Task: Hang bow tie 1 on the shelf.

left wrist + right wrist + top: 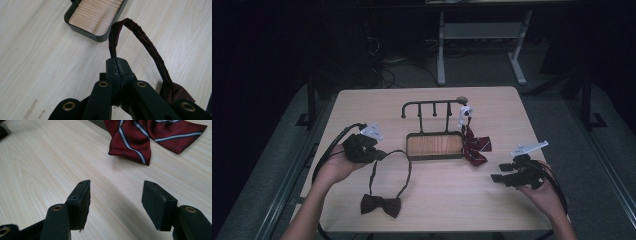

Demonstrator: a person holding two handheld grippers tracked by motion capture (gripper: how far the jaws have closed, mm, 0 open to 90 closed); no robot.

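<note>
Left tongs [117,65] are pressed together, pinching the strap [150,47] of the dark bow tie [381,205], and the thin fabric band arcs up out of the jaws in a loop. Right tongs [116,202] are spread wide, nothing between them, hovering low over the pale wood-grain surface [37,165]. The bow itself lies flat near the front edge, soft, dark brown, with its strap running up to the left hand [334,167]. This looks like the lift: strap gripped, bow about to come off the surface. Next it likely calls for carrying that loop over to a hook of the rack [432,105] and opening it wide enough to slip on, perhaps with the right tongs helping. Further back sits the rack's black-rimmed tray [435,145] with a wood inlay, a striped red tie [474,145] draped just beside it, matte weave, white-edged stripes.
</note>
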